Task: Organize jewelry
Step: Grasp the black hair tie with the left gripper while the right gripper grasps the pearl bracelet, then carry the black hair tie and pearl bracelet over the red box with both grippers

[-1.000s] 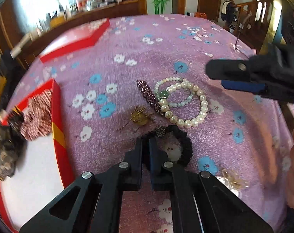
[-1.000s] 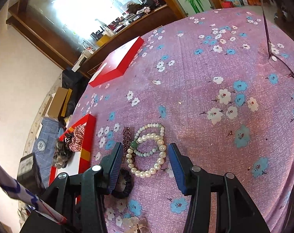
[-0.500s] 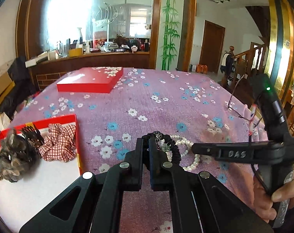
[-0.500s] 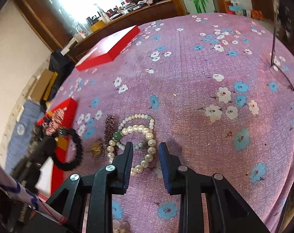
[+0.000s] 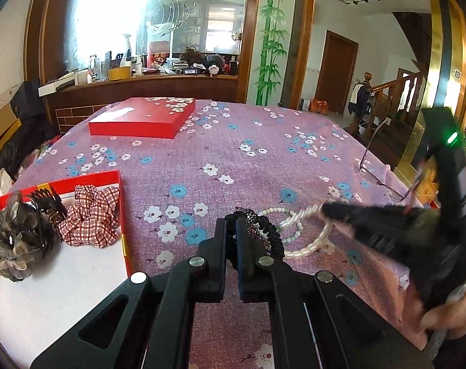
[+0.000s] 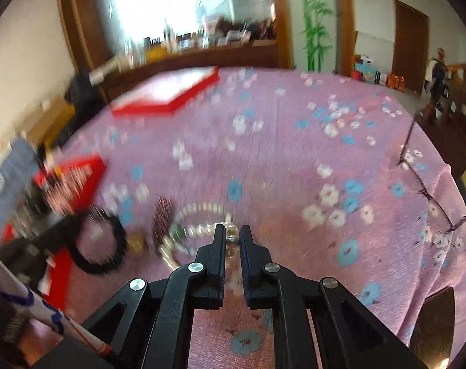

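The left gripper (image 5: 232, 224) is clenched on the black beaded bracelet (image 5: 271, 233), while the right gripper (image 6: 232, 233), jaws just closing, grasps the pearl bracelet (image 6: 230, 230) at its tips.

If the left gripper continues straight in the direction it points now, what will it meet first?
Probably the dark purple bead bracelet lying just beyond the left gripper, which already holds the black bracelet; depth is unclear.

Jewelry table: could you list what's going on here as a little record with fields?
left gripper: shut on the black bead bracelet, lifted off the cloth
right gripper: jaws just closed on the pearl bracelet
tablecloth: purple, flowered
open red box: holds checked scrunchie and black hair claw
closed red box: far side
eyeglasses: right edge
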The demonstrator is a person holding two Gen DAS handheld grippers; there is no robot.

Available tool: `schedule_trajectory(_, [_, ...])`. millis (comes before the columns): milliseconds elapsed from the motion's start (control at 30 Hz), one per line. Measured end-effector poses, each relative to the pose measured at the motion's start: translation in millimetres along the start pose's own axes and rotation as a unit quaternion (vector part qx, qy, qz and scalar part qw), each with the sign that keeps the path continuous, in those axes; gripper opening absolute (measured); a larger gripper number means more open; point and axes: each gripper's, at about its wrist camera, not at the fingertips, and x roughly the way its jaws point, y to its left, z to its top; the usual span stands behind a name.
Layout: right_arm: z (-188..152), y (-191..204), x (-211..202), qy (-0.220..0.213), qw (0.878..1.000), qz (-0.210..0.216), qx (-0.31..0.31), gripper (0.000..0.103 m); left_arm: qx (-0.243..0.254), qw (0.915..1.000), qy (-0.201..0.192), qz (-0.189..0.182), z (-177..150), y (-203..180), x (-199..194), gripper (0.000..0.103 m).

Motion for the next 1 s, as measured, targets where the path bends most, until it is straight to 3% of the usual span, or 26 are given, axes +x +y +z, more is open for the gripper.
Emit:
schedule_trajectory(100, [5.9, -10.0, -17.6, -0.039, 0.999, 0.026, 0.026, 0.009, 0.003, 1.0000, 0.000, 0.000, -1.3, -1.6, -0.6, 0.005])
schedule_trajectory(233, [9.2, -5.2, -23.7, -0.056, 0.997, 0.039, 0.033, 0.009, 0.003, 1.0000, 0.005, 0.000, -2.2, -2.0, 1.2, 0.005])
schedule_trajectory(1000, [6.6, -4.2, -38.5, -0.071, 0.995, 0.061, 0.040, 0.009, 0.005, 0.9999, 0.012, 0.003, -3.7, -0.9, 3.5, 0.005])
